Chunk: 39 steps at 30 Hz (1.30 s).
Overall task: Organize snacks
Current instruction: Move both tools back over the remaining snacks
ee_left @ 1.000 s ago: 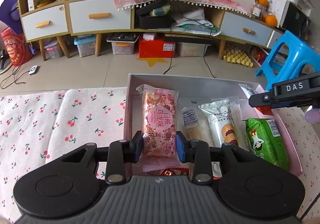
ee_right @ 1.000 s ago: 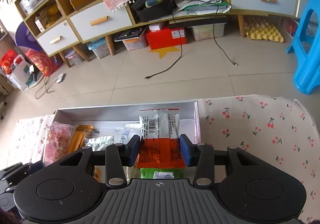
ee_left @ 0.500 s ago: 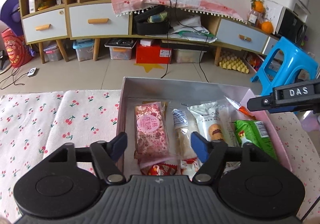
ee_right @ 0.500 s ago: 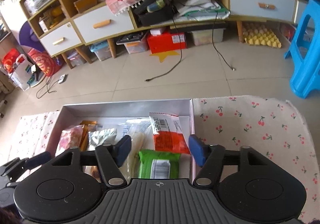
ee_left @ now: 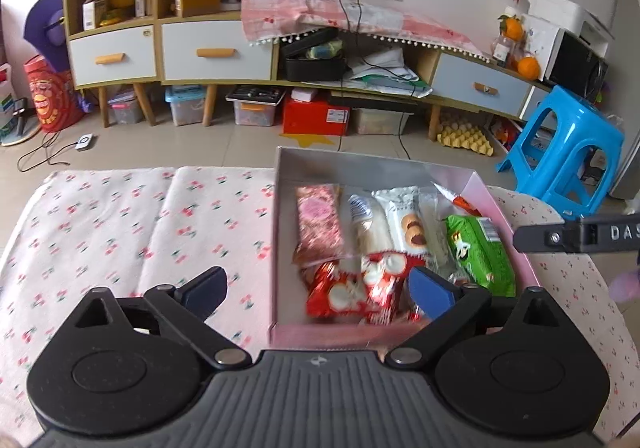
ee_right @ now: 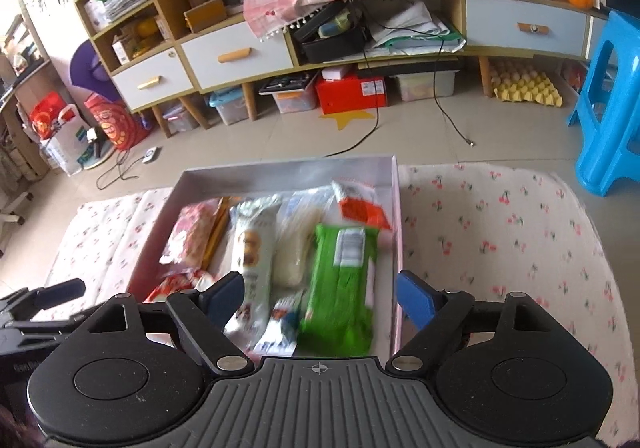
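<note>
A pink box (ee_left: 496, 203) with a silver inside stands on the cherry-print cloth and holds several snack packs. The pink pack (ee_left: 319, 216) lies at its left, white packs (ee_left: 404, 221) in the middle, a green pack (ee_left: 480, 248) and an orange pack (ee_left: 460, 201) at the right, red packs (ee_left: 348, 290) at the near end. My left gripper (ee_left: 318, 288) is open and empty above the box's near left corner. My right gripper (ee_right: 318, 298) is open and empty above the box's (ee_right: 394, 187) near end, over the green pack (ee_right: 344, 280). The orange pack (ee_right: 360, 205) lies in the far right corner.
The cherry-print cloth (ee_left: 120, 232) covers the table left and right (ee_right: 500, 240) of the box. Beyond the table's far edge is tiled floor with cables, a long cabinet (ee_left: 216, 51) and a blue stool (ee_left: 560, 151). The right gripper's finger (ee_left: 576, 234) shows at right in the left wrist view.
Both grippers opened, letting go of the pink pack and the orange pack into the box. Both then pulled back and up, away from the packs.
</note>
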### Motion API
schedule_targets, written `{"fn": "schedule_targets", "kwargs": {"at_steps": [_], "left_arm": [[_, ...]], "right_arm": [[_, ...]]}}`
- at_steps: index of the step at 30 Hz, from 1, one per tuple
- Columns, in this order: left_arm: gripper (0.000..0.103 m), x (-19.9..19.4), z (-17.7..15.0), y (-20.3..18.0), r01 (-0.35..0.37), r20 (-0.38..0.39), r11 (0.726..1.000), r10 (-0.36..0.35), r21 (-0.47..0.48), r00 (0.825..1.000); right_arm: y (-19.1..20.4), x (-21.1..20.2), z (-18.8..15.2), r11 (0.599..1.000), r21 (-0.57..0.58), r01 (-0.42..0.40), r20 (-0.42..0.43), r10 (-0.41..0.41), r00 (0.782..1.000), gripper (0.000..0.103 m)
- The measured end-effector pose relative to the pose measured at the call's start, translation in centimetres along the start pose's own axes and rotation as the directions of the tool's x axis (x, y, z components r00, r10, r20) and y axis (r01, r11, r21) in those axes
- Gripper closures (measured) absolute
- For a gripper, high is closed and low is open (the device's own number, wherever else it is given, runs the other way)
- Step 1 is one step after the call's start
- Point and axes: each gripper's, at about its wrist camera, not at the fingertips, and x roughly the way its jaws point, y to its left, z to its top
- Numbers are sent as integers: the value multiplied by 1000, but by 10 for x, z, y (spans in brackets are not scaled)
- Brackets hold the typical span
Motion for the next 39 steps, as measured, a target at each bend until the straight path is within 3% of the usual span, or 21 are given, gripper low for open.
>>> {"fn": "schedule_targets", "kwargs": {"at_steps": [11,13,17,20,22,27,31,35,39], "left_arm": [[1,-25,-25,18,-56,5,998,56,-2,998],[1,-23,-31,23,-60,0,998,60,-20,998],[1,-13,-45,33,-106,-61,993,103,-58,993],[2,-1,-48,41,-156,-144,978,137,-137,980],[5,7,-46,47,-158,-194,965,117,-211,974],[9,17,-40,52,-152,-214,924,80,-350,974],[18,27,-41,45,-197,-230,903,113,-382,966],[25,29,-42,38,-282,-235,887,204,-367,950],[31,31,-43,33,-321,-227,878,252,-356,941]], "right_arm": [[20,-22,-41,1000,-25,2,10,-2,1000,18],[23,-22,-48,999,-34,0,16,0,1000,14],[30,-16,-63,998,-64,23,19,-22,1000,11],[36,-9,-70,995,-94,37,7,-37,999,11],[40,-4,-74,994,-104,41,-2,-42,999,11],[41,9,-79,998,-64,23,-42,-26,999,11],[43,18,-85,999,-45,29,-58,-32,998,11],[44,27,-91,996,-64,59,-57,-62,996,11],[46,32,-97,995,-82,64,-57,-69,996,11]]}}
